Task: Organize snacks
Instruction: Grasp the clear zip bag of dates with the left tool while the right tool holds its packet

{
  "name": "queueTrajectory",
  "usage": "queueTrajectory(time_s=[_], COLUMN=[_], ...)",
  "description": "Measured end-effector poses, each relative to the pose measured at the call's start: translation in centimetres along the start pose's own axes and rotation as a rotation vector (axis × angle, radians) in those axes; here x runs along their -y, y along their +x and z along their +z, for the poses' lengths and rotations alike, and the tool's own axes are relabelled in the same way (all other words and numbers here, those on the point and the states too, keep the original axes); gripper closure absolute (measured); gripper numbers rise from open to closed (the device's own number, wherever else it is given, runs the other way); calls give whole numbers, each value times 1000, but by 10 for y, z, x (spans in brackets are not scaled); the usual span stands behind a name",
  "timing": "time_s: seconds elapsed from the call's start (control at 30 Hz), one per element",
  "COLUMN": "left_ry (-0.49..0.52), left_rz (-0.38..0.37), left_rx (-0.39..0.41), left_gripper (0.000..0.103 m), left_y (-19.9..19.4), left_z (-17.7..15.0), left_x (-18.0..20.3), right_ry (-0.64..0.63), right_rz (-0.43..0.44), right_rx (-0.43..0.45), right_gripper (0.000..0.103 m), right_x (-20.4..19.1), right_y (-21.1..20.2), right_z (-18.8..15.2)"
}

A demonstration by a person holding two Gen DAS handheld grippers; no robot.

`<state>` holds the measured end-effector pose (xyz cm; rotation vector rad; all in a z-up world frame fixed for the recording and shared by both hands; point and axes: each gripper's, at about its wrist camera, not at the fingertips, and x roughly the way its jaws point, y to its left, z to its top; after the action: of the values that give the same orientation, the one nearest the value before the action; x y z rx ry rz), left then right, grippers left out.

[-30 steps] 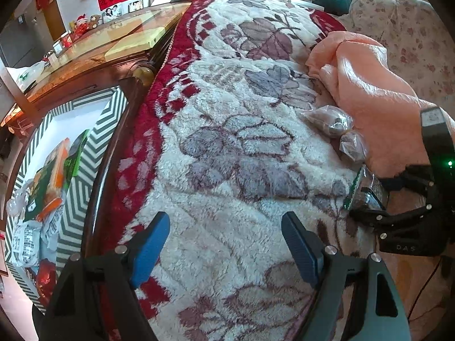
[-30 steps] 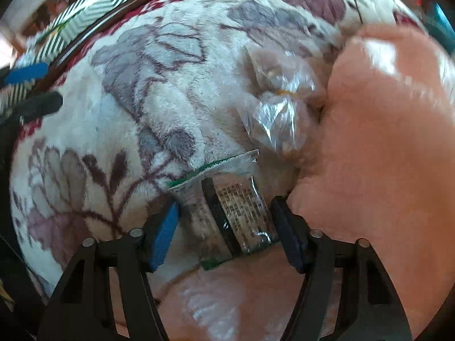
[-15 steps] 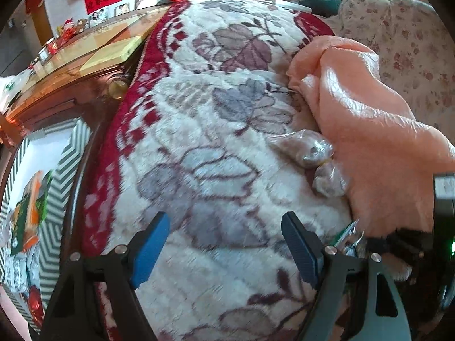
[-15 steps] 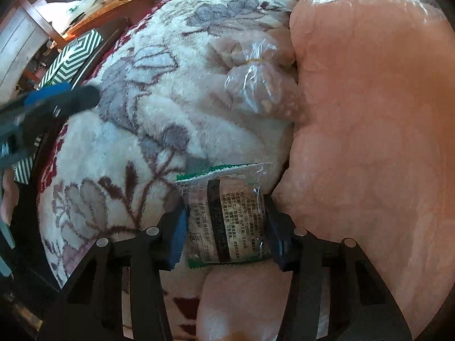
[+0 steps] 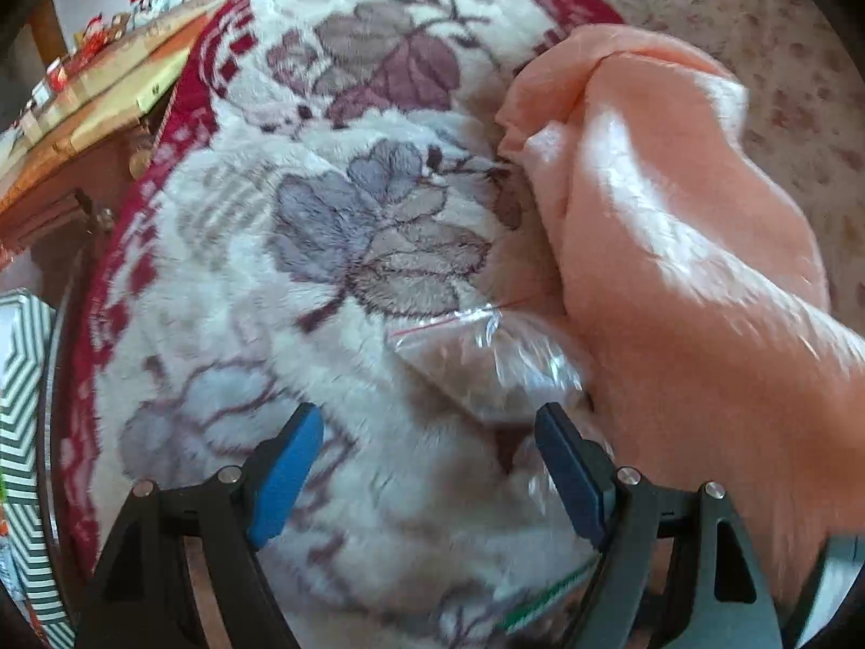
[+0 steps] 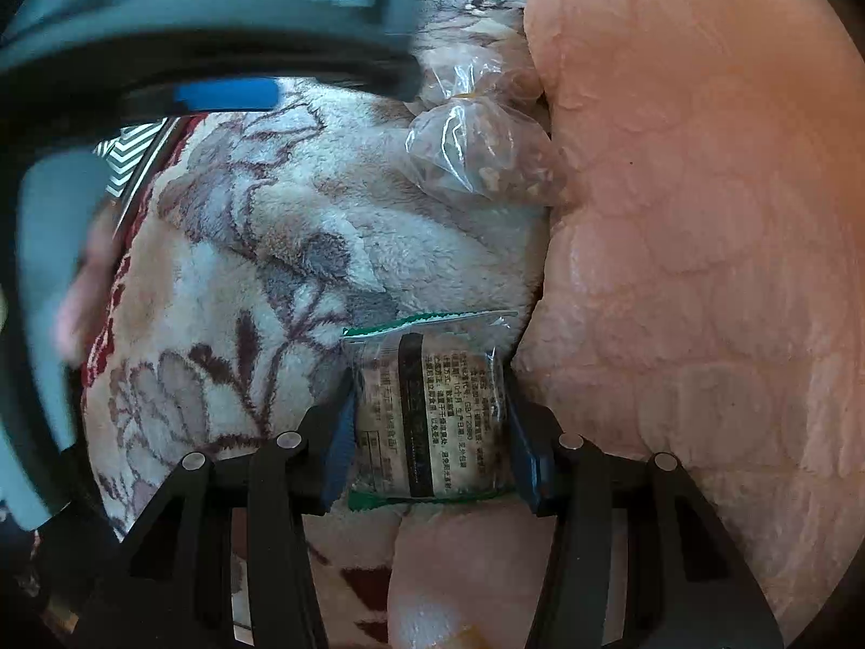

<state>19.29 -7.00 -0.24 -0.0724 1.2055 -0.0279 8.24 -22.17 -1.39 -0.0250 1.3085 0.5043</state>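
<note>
Snack packet [image 6: 432, 411], clear wrapper with green serrated ends, black stripe and printed text, pinched between both blue pads of the right gripper [image 6: 430, 435]. Jaws drawn in narrow, pressing the packet's two sides, having just closed onto it. Packet upright in the grip, top edge toward the floral blanket [image 6: 259, 249], bottom edge over a fold of peach blanket [image 6: 703, 216]. Peach fabric touching the packet's right side and bunched below it.

Further up in the right wrist view, two clear bags of snacks [image 6: 481, 157], knotted, lying against the peach blanket's edge on the white plush, one behind the other. Well apart from the held packet.

Across the top left of that view, blurred, the left gripper's body and one blue pad [image 6: 227, 94]. Beneath it, a sliver of green-and-white chevron box [image 6: 127, 157] past the blanket's red border.

Left gripper [image 5: 430, 478] pointing steeply down over the floral blanket, jaws spread wide, nothing between the pads. Just ahead of the right-hand blue pad, a clear bag [image 5: 486, 368] with a thin red line at its mouth, brownish contents, resting on the plush against the peach blanket. Not touched by either pad as far as can be told. Green packet edge [image 5: 546, 595] glimpsed low between the gripper's arms. Wooden furniture [image 5: 65, 162] at upper left, beyond the red border.
</note>
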Motion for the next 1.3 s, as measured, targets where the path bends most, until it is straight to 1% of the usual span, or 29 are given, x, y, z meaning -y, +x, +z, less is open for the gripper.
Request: queueTrajectory(time_s=[0.1, 0.27, 0.33, 0.57, 0.7, 0.8, 0.9, 1.07, 1.2, 1.3], left_ry=[-31, -20, -19, -63, -57, -48, -49, -63, -48, -10], left_rz=[-28, -25, -33, -89, -84, -79, -118, -132, -138, -88], left_rx=[-19, -17, -22, -19, -5, -29, -19, -11, -38, -68], left_gripper=[19, 18, 20, 18, 18, 18, 18, 17, 16, 16], left_y=[13, 24, 21, 8, 7, 14, 7, 1, 14, 31], left_z=[10, 17, 18, 19, 25, 28, 25, 24, 29, 29], left_x=[6, 13, 13, 10, 19, 25, 20, 11, 25, 36], right_ry=[-2, -1, -5, -2, -5, -6, -12, -14, -15, -17], right_rz=[7, 17, 14, 16, 17, 20, 20, 17, 15, 13], right_rx=[-2, 0, 2, 2, 2, 1, 2, -2, -1, 0], right_gripper=[55, 55, 55, 52, 51, 48, 47, 45, 45, 45], right_x=[3, 10, 10, 2, -1, 0, -1, -6, -10, -12], right_y=[-1, 2, 3, 11, 14, 16, 15, 13, 12, 12], right_z=[-2, 5, 6, 10, 11, 12, 13, 15, 16, 16])
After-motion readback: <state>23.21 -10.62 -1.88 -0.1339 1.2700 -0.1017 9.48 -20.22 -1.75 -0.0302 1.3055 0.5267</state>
